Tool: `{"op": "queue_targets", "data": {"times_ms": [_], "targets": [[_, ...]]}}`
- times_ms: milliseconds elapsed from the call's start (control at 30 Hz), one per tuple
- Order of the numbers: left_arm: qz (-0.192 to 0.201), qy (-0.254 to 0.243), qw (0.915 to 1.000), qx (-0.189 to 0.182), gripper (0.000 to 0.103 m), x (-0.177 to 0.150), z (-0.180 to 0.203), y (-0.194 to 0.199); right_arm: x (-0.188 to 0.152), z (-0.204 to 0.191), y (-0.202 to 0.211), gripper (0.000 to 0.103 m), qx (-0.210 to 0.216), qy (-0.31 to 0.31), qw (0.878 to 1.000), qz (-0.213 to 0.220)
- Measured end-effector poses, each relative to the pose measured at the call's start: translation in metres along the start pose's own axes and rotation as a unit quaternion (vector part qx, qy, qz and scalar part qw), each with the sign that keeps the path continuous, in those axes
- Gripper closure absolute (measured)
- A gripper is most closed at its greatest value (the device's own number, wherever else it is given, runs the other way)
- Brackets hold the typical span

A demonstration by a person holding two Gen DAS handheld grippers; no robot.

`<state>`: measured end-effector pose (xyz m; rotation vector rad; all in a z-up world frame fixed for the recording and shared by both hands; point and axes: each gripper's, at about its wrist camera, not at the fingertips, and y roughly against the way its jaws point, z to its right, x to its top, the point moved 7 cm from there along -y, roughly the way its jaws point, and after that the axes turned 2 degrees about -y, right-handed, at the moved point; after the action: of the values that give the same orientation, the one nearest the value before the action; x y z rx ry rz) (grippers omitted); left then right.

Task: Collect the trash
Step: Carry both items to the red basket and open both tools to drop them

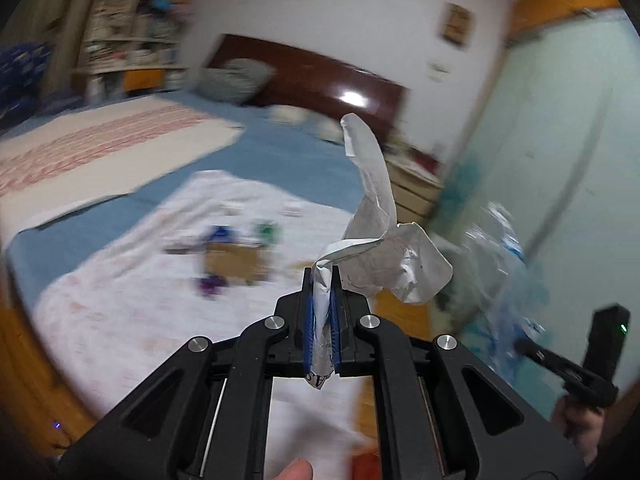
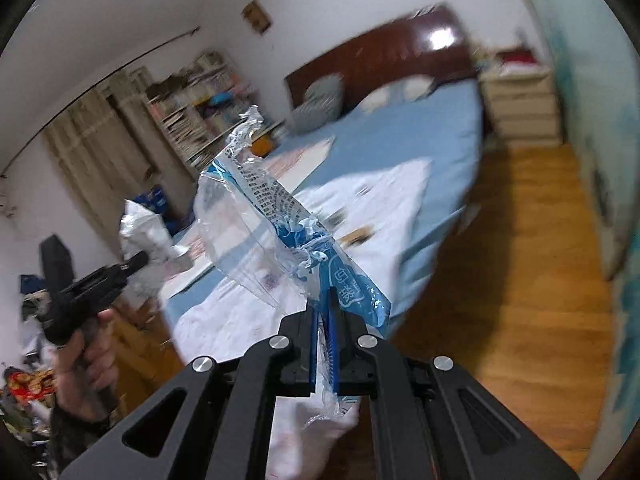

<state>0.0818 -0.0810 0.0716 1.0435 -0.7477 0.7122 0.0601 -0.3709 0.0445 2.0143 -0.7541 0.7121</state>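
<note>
- Left gripper (image 1: 322,280) clamped on a crumpled sheet of white paper (image 1: 384,240), blue pads pressed flat against a folded edge, a short tail of the sheet poking out behind the jaws
- Long axis of the paper running up and away from the fingertips, a narrow twisted strip rising well above the jaws, the bulkier crumple sagging off to the right of them
- Right gripper (image 2: 325,308) clamped on a clear and blue plastic wrapper (image 2: 276,216), pads closed on its lower printed corner, a loose end trailing below and behind the jaws
- Wrapper's long axis slanting up and to the left from the fingertips, the torn clear end highest
- Both pieces of trash off the bed (image 1: 280,160) and carried in the air; neither touching the white cloth (image 1: 140,280) spread over the blue sheet
- More small items left on that cloth: a brown cardboard piece (image 1: 236,264) with blue, green and purple bits around it, too blurred to name, lying ahead of and below the left gripper, left of its line
- From the right wrist view, left gripper to the left and at about the same height, held by a hand (image 2: 94,352), the white paper near the wrapper but apart from it
- No bin or bag visible in either view, so direction of the drop-off cannot be told
- Judgement: with both grippers full, next move likely a carry to a container, each piece hanging forward of its jaws and needing room ahead to clear the rim
- Wood floor (image 2: 520,280) open to the right of the bed
</note>
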Motion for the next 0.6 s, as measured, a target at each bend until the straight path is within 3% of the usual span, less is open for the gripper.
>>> {"op": "queue_targets", "data": {"times_ms": [67, 167, 233, 333, 367, 433, 467, 500, 600], "targets": [[-0.033, -0.015, 0.9976, -0.060, 0.096, -0.017, 0.067, -0.020, 0.000, 0.028, 0.036, 0.097, -0.048, 0.002, 0.999, 0.014], [-0.096, -0.048, 0.9892, -0.100, 0.096, -0.065, 0.139, -0.063, -0.025, 0.082, 0.078, 0.097, -0.125, -0.008, 0.992, 0.014], [-0.175, -0.050, 0.9740, -0.135, 0.096, -0.127, 0.184, -0.109, -0.063, 0.129, 0.091, 0.097, -0.180, -0.031, 0.983, -0.015], [-0.244, -0.110, 0.9552, -0.125, 0.096, -0.238, 0.223, -0.171, -0.142, 0.197, 0.092, 0.097, -0.232, -0.097, 0.964, -0.081], [-0.266, -0.130, 0.9470, -0.124, 0.096, -0.269, 0.226, -0.184, -0.169, 0.214, 0.089, 0.097, -0.244, -0.116, 0.957, -0.104], [-0.379, -0.171, 0.9071, -0.066, 0.096, -0.349, 0.216, -0.220, -0.230, 0.249, 0.079, 0.097, -0.258, -0.162, 0.939, -0.157], [-0.420, -0.171, 0.8890, -0.061, 0.096, -0.376, 0.211, -0.231, -0.253, 0.257, 0.072, 0.097, -0.256, -0.182, 0.933, -0.177], [-0.429, -0.177, 0.8841, -0.058, 0.096, -0.386, 0.209, -0.235, -0.277, 0.266, 0.064, 0.097, -0.251, -0.201, 0.926, -0.197], [-0.460, -0.235, 0.8559, -0.023, 0.096, -0.418, 0.195, -0.241, -0.324, 0.282, 0.045, 0.097, -0.247, -0.241, 0.910, -0.229]]}}
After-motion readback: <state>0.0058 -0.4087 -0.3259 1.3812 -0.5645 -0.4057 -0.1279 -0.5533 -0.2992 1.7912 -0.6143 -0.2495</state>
